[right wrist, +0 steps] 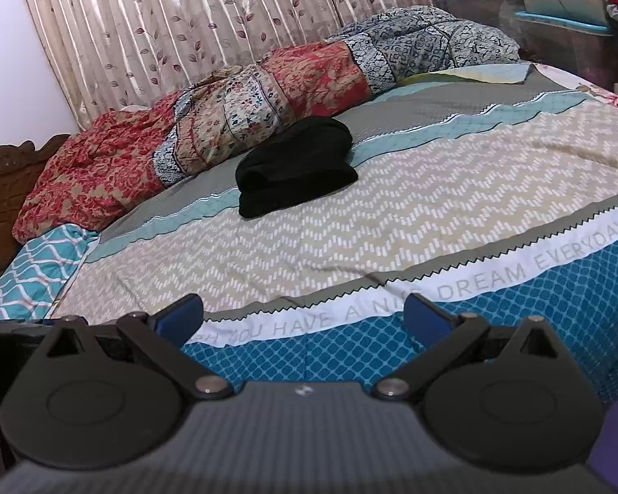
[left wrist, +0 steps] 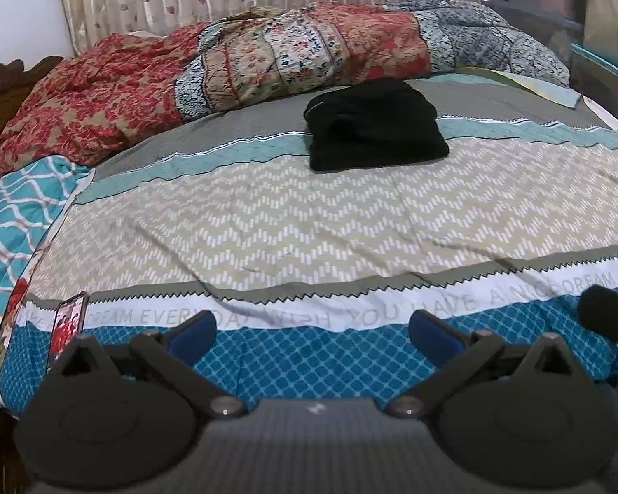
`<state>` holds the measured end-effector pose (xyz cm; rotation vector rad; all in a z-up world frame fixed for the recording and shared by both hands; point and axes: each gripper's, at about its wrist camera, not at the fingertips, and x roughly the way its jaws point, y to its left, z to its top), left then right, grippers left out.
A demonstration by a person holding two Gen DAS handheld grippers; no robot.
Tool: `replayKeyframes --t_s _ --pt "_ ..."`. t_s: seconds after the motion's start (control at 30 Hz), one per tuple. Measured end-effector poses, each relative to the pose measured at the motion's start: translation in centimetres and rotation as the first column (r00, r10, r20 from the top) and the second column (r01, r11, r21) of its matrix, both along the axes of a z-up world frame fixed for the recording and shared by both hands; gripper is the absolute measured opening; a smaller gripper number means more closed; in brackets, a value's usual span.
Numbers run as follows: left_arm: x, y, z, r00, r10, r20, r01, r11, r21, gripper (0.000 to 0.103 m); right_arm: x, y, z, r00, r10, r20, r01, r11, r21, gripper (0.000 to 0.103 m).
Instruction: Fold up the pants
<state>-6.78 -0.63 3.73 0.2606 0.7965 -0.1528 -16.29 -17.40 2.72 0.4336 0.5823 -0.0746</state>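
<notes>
A bed fills the room, its bedspread (left wrist: 309,222) banded in grey, pale teal, beige zigzag, a white strip of grey lettering, and deep blue lattice along the near edge. At eleven o'clock a rumpled quilt (left wrist: 268,61) in red, cream and navy patchwork lies bunched along the far side. A teal lattice pillow (left wrist: 16,214) sits at nine o'clock, beside a carved wooden headboard (left wrist: 4,82). A phone (left wrist: 68,325) with a lit reddish screen stands tilted at eight o'clock. Leaf-print curtains (right wrist: 177,29) hang at twelve o'clock. Stacked storage boxes (right wrist: 564,12) crowd two o'clock.
</notes>
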Motion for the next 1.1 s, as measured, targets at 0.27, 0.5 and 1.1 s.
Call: replayKeyframes --t_s 0.27,0.5,1.1 --pt "0.0 -0.5 -0.3 1.000 -0.005 -0.013 0.006 1.000 0.014 0.103 0.2 -0.3 -0.4 1.000 0.000 -0.017 0.000 1.000 0.012 0.103" --pt "0.1 -0.9 -0.9 0.999 -0.013 -0.030 0.014 1.000 0.027 0.103 0.4 -0.6 -0.7 1.000 -0.006 -0.027 0.006 1.000 0.020 0.103" --pt "0.3 -1.2 -2.2 0.997 -0.030 -0.064 0.034 0.998 0.058 0.103 0.6 -0.8 -1.8 0.998 -0.004 -0.069 0.007 0.999 0.053 0.103"
